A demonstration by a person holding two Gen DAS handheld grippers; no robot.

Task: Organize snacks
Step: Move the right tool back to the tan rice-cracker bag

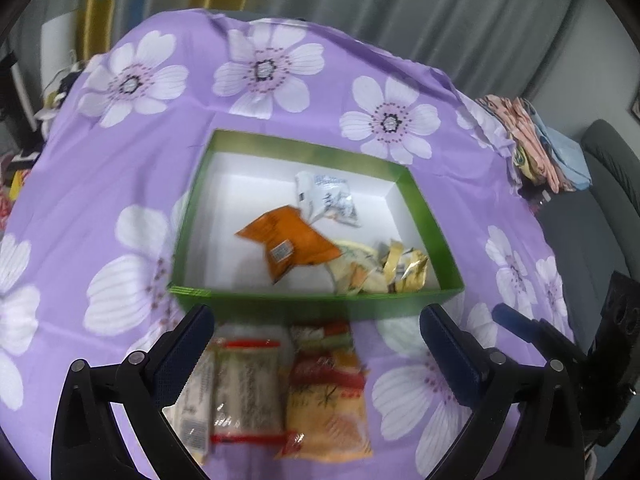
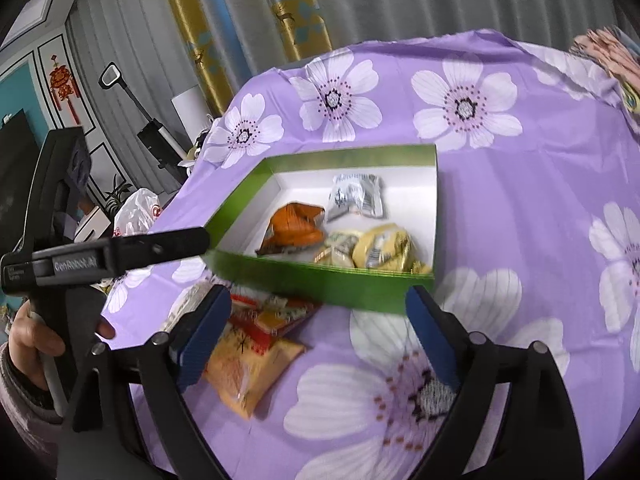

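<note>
A green box [image 1: 192, 216] with a white inside sits on the purple flowered tablecloth [image 1: 280, 92]. In it lie an orange packet [image 1: 288, 244], a white packet [image 1: 328, 198] and crumpled yellow and gold packets [image 1: 384, 268]. In front of the box, a clear red-banded packet [image 1: 248, 392] and a yellow-orange packet [image 1: 328, 400] rest on the cloth. My left gripper [image 1: 316, 312] hangs open above these two, touching neither. My right gripper [image 2: 319, 294] is open over the cloth just before the box's near wall [image 2: 320, 276], the yellow-orange packet [image 2: 248, 368] beside its left finger.
Folded cloths [image 1: 536, 144] lie at the table's far right edge. A hand [image 2: 32, 344] holds the left gripper's handle at the left. A white plastic bag [image 2: 136, 208] and curtains lie beyond the table's left edge. Bare cloth stretches right of the box [image 2: 520, 208].
</note>
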